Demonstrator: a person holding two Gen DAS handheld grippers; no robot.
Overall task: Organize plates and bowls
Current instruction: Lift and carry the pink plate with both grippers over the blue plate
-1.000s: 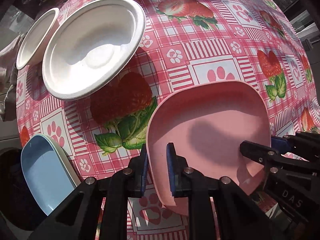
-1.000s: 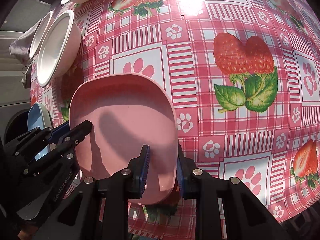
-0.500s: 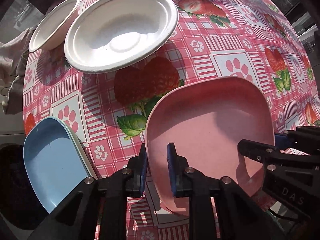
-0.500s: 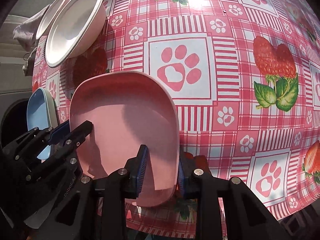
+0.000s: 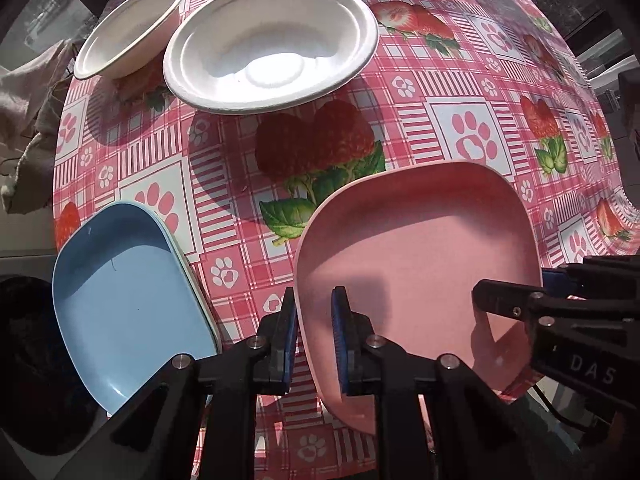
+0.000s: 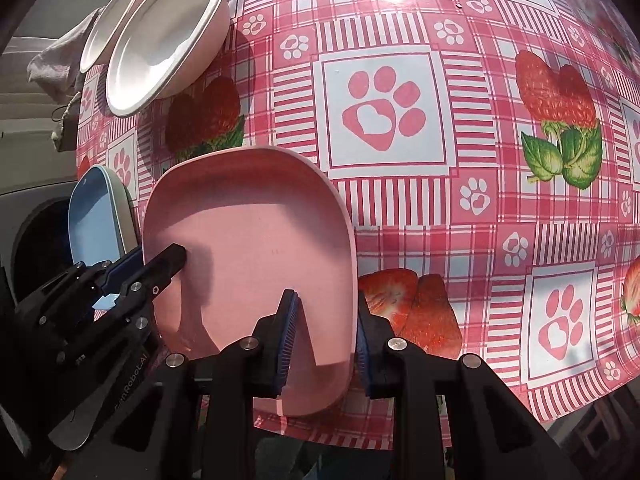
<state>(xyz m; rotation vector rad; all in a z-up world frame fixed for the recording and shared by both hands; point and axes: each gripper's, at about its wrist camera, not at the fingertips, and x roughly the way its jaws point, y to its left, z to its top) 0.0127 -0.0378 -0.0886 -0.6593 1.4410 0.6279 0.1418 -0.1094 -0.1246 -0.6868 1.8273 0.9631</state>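
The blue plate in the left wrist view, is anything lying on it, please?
No, the blue plate is bare inside, showing only its smooth blue surface beside the pink plate.

Hard sunlight fell on the strawberry tablecloth (image 6: 460,80), with white glare at its far edge in the right wrist view. The white paper bowl (image 5: 272,44) glared inside and cast a sharp dark shadow nearer the camera. Both fisheye pictures were sharp, bowing and darkening toward the corners.

Matt pink plastic plate (image 5: 420,248), smooth blue plastic plate (image 5: 124,300), rough moulded-paper white bowls (image 5: 272,44), glossy printed bench cover (image 6: 440,160)
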